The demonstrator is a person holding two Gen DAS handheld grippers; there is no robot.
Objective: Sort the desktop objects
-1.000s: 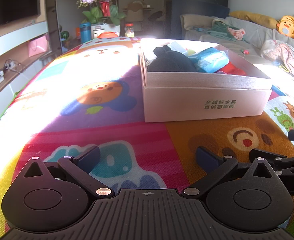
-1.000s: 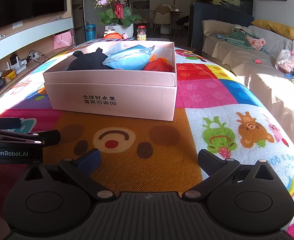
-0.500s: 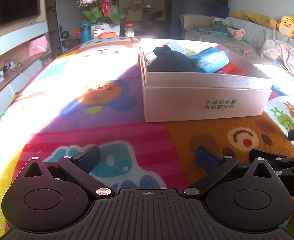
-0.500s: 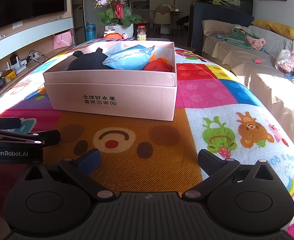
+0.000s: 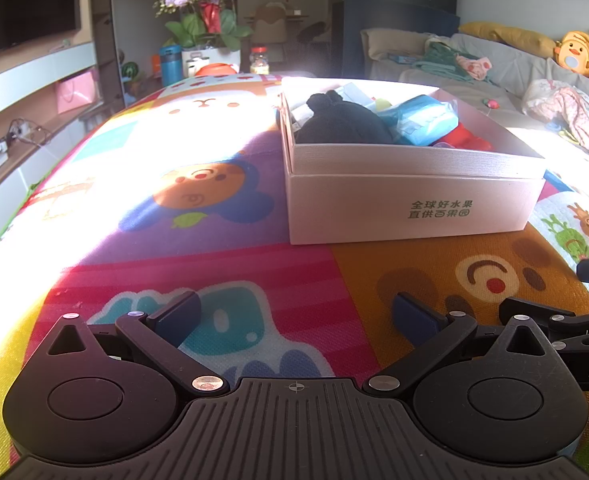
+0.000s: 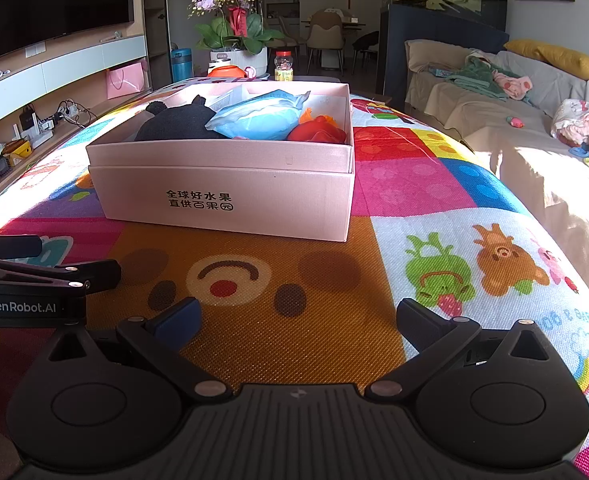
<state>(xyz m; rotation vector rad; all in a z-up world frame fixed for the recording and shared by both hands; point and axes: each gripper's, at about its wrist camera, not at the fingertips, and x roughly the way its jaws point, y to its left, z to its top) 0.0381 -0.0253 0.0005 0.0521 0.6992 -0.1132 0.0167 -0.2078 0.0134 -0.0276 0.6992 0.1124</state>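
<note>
Unchanged since a second ago: my left gripper (image 5: 294, 316) and right gripper (image 6: 298, 316), jaws apart, empty; pink box (image 6: 222, 200) filled; sorting seemingly complete.

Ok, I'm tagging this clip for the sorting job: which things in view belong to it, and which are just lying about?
Belongs to the job:
pink box
black pouch
blue packet
red item
left gripper, open
right gripper, open

Just lying about:
play mat
orchid pot
blue bottle
sofa clothes
</note>
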